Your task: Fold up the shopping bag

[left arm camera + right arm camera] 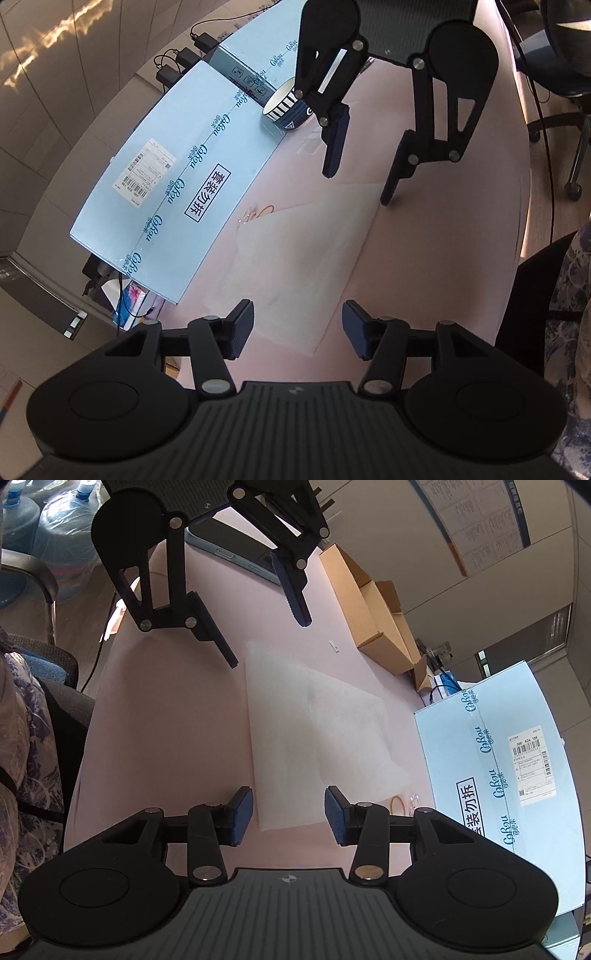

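Bag [317,734], folded and white, is lying flat at frame centre on the pink counter [166,738]; left hand-held gripper [298,329] and right hand-held gripper [289,815] are hovering half-open and empty, likely flanking it for another fold.

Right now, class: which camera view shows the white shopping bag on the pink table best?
The right wrist view: the shopping bag lies bright and almost wholly visible between the open grippers. The left wrist view shows the same bag dimmer and paler against the table, its edges harder to trace.
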`<move>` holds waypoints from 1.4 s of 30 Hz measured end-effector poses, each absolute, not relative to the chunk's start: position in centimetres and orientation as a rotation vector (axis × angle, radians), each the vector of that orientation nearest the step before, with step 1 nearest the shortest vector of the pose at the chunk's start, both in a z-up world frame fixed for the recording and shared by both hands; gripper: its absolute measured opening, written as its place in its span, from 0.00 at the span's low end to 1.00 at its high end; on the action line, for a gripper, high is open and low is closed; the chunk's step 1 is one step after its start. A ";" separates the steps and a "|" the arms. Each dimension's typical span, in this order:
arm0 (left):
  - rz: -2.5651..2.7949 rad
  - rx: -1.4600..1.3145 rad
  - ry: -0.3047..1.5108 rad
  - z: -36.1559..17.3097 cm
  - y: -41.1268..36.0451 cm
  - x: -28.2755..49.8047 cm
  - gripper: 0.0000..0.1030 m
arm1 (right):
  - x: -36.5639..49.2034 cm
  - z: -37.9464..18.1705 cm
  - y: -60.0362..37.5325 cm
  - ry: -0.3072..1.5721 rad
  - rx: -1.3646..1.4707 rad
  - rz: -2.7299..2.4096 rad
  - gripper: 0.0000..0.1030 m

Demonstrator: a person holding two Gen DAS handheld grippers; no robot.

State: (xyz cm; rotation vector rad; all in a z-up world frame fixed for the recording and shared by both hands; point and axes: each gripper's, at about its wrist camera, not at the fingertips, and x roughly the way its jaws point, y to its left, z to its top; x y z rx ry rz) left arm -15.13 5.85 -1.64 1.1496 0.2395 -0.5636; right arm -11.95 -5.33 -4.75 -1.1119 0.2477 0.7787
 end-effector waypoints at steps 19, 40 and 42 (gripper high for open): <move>-0.703 1.587 0.145 -5.3 5.7 -14.6 0.01 | -11.6 -6.2 -4.3 0.175 -1.228 0.782 0.40; -0.632 1.568 0.112 -4.2 5.1 -13.0 0.32 | -12.8 -7.0 -4.0 0.156 -1.311 0.744 0.39; -0.635 1.572 0.109 -4.3 5.1 -12.9 0.32 | -12.9 -7.2 -4.0 0.156 -1.300 0.737 0.36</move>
